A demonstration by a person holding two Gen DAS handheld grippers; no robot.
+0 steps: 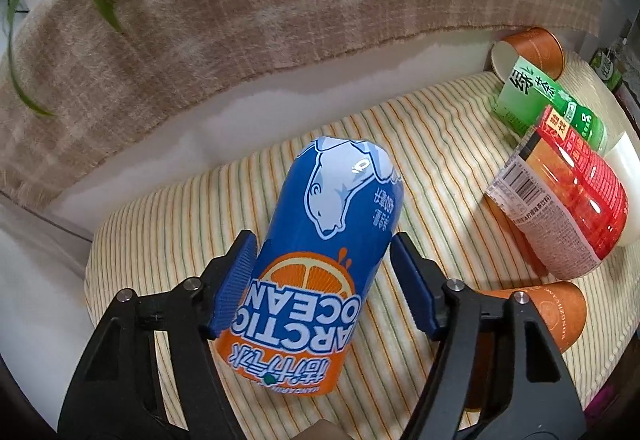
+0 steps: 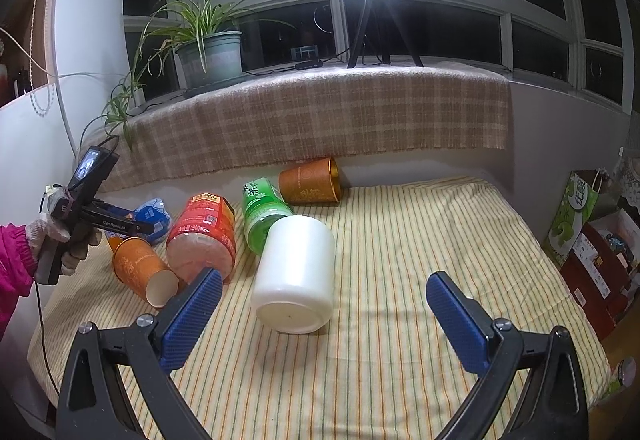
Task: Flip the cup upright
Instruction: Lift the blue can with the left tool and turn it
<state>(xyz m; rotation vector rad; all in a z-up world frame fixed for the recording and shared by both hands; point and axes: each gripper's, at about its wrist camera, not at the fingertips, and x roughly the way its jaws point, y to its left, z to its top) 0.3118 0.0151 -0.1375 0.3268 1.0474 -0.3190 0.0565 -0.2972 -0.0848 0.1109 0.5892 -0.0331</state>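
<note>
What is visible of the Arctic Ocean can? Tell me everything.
The Arctic Ocean can is a glossy cylinder, blue at its rounded far end with a white polar bear, orange near the camera with an orange-slice picture and lettering that reads upside down. It leans over the striped cloth, apparently clamped between the blue pads of the left gripper.

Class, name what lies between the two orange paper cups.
In the right wrist view, the red bottle and green tea bottle lie between the near cup and far cup.
</note>
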